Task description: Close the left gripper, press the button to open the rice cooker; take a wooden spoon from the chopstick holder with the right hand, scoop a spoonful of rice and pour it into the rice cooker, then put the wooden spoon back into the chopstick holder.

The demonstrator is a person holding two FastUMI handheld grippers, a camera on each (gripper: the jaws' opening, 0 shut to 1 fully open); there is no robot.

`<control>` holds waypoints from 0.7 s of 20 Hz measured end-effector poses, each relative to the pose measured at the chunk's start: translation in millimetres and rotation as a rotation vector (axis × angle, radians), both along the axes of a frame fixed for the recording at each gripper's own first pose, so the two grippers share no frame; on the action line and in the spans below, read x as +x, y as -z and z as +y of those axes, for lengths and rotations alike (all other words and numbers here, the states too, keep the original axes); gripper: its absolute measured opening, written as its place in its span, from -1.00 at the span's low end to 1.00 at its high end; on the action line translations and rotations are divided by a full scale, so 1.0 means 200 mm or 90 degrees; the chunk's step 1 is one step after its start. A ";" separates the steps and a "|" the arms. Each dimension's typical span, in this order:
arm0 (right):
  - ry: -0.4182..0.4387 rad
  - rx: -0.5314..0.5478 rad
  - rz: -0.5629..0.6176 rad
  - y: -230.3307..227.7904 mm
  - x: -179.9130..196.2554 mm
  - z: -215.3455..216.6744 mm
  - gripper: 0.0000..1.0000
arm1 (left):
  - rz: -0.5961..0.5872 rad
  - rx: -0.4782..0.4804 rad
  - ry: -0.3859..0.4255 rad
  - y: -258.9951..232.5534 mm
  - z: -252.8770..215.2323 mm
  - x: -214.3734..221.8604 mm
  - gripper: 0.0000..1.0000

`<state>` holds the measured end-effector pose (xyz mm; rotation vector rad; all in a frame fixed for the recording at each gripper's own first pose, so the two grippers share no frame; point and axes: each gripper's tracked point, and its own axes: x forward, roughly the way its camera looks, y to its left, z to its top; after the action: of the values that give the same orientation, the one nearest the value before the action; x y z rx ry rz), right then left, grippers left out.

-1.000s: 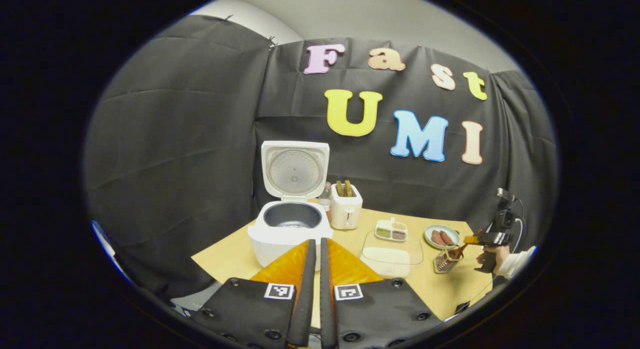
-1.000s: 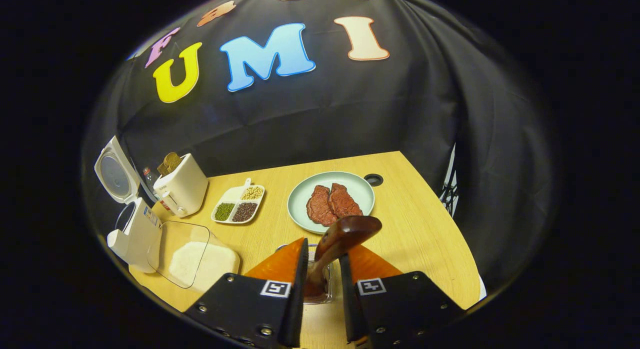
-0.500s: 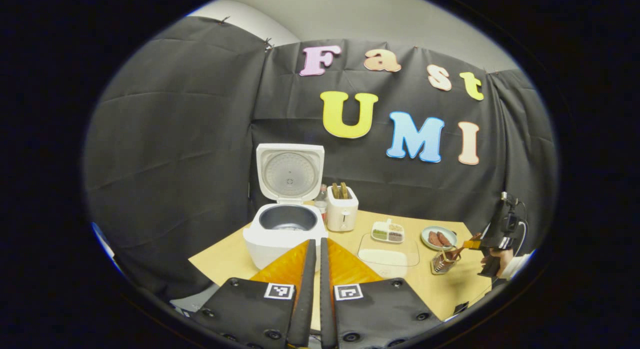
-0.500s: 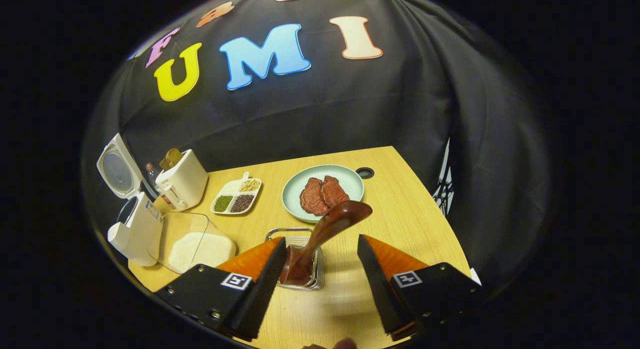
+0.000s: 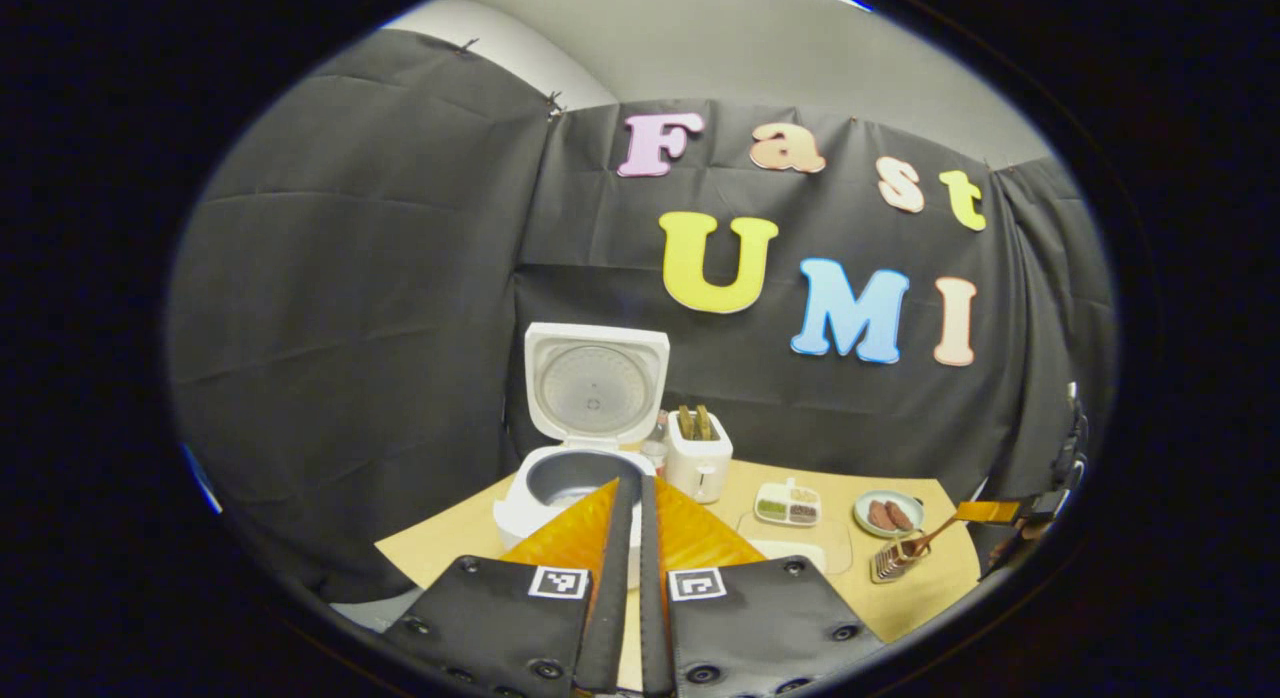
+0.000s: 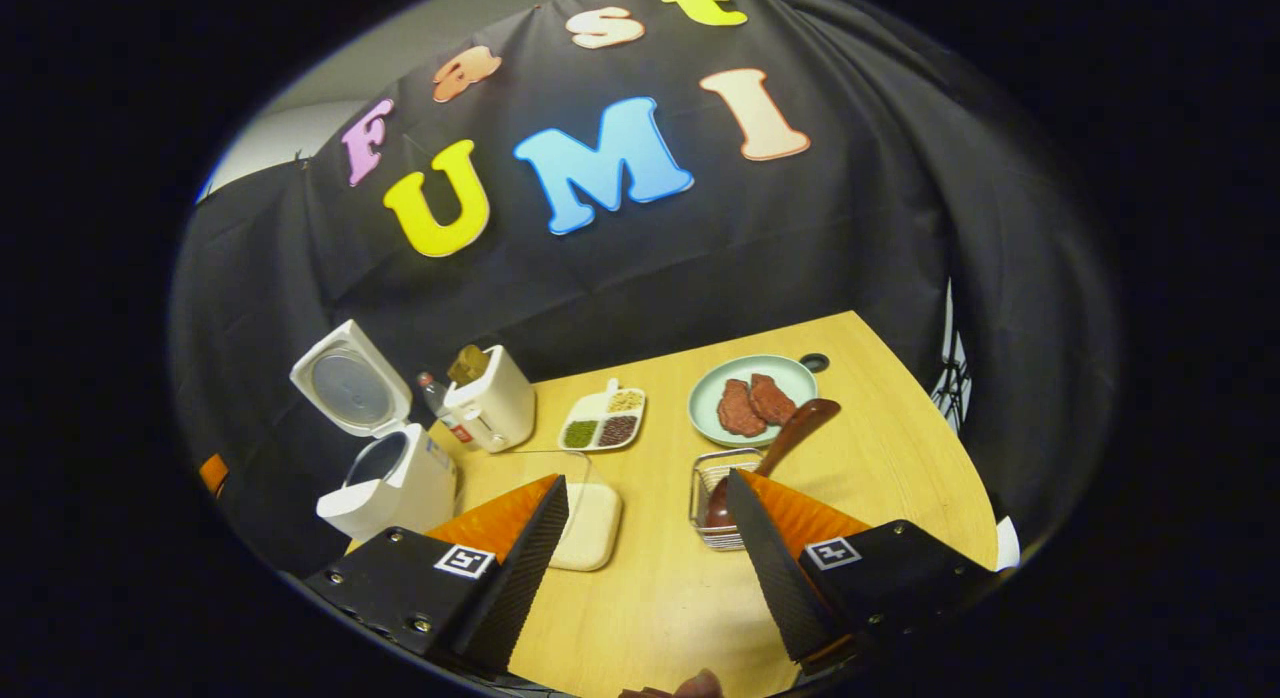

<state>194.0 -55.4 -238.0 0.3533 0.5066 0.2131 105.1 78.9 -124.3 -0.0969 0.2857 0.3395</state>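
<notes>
The white rice cooker (image 5: 560, 498) stands with its lid (image 5: 597, 388) up and the dark pot showing. My left gripper (image 5: 628, 538) is shut with nothing in it, back from the cooker's front. In the right gripper view the cooker (image 6: 385, 478) is at the left. The wooden spoon (image 6: 790, 438) leans in the wire chopstick holder (image 6: 715, 478), handle pointing up and right. My right gripper (image 6: 648, 488) is open, back from the holder, which sits just past its right finger. From the left gripper view the holder (image 5: 893, 561) and spoon (image 5: 930, 538) stand far right.
On the wooden table (image 6: 900, 458) are a clear container of rice (image 6: 585, 508), a white toaster (image 6: 490, 403), a divided dish of beans (image 6: 603, 420), a green plate with meat (image 6: 750, 398) and a small bottle (image 6: 435, 393). Black cloth walls close the back and sides.
My right gripper opened, let go of the spoon now standing in the holder, and drew back from it. My left gripper, still shut, pulled away from the cooker.
</notes>
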 end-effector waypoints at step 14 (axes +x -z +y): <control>-0.058 -0.047 0.036 -0.07 -0.53 0.68 0.94 | -0.096 -0.028 0.017 -0.20 0.68 1.00 -0.48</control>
<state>87.1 80.8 -223.4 0.2647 0.5852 0.2716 305.0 215.3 -83.7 -0.1611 0.1450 0.2973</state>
